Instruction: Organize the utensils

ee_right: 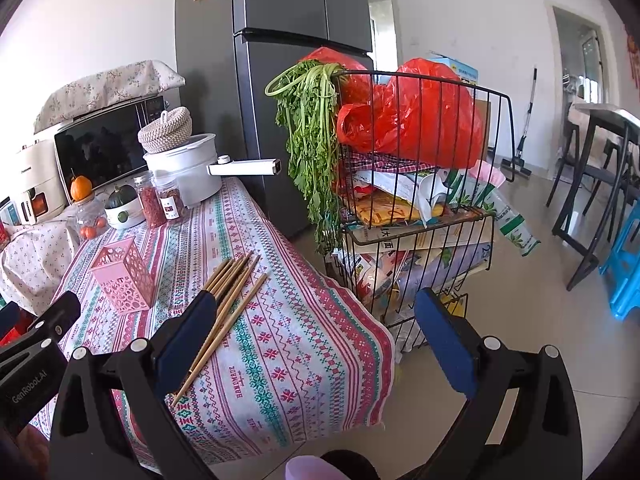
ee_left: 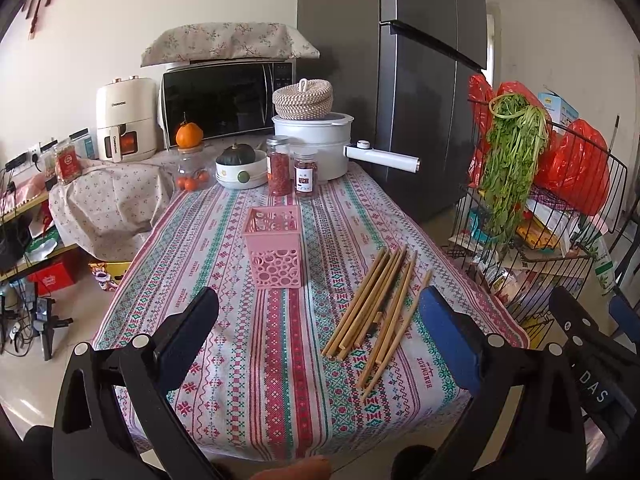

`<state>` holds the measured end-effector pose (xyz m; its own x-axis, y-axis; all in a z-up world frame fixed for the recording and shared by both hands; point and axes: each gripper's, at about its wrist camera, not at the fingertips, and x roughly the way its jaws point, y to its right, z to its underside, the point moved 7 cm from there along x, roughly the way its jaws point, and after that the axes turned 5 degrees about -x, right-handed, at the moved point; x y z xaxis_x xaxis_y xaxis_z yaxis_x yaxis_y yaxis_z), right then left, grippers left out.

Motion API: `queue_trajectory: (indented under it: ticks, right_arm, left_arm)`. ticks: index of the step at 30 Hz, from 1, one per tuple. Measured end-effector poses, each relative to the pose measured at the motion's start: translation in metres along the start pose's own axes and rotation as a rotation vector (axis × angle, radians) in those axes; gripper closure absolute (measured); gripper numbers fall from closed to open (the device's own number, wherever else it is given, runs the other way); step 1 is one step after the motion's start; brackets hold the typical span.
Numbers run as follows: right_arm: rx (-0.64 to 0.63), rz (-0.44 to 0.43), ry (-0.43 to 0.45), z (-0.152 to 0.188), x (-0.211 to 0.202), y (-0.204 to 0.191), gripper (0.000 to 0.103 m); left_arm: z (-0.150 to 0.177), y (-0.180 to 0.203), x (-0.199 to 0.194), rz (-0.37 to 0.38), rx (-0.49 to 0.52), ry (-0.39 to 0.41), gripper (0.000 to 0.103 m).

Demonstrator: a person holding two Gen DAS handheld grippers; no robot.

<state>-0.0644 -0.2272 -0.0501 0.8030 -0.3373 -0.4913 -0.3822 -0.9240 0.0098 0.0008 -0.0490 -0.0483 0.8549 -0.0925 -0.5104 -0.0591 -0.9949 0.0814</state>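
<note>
The chopsticks are laid loose in a bundle on the table, and nothing is gripping them. Their long axis is seen to run from the near end, close to the jaws, away and slightly to the right, toward the far side of the table. In the left wrist view the bundle is found just inside the right finger of the left gripper, ahead of the jaws and to the right of their middle line. In the right wrist view the same chopsticks are seen beside and partly behind the left finger of the right gripper, so they lie to the left of those jaws.

Both pairs of jaws are spread wide and nothing is held between them.

The pink holder is placed upright farther ahead of the left jaws, a little left of the bundle and apart from it; it looks empty, though its inside is not fully visible.

It is judged that the chopsticks lie between the two grippers and that either could reach them. A grasp across the long axis would be needed, so the jaws should be turned to close from the sides of the bundle.
</note>
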Motion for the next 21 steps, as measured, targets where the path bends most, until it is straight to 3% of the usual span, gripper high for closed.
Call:
queue_trajectory:
  ticks: [21]
  right_arm:
    - [-0.003, -0.002, -0.013, 0.0042, 0.0029, -0.0006, 0.007]
  left_arm:
    - [0.0021, -0.0014, 0.0023, -0.007, 0.001, -0.005, 0.007]
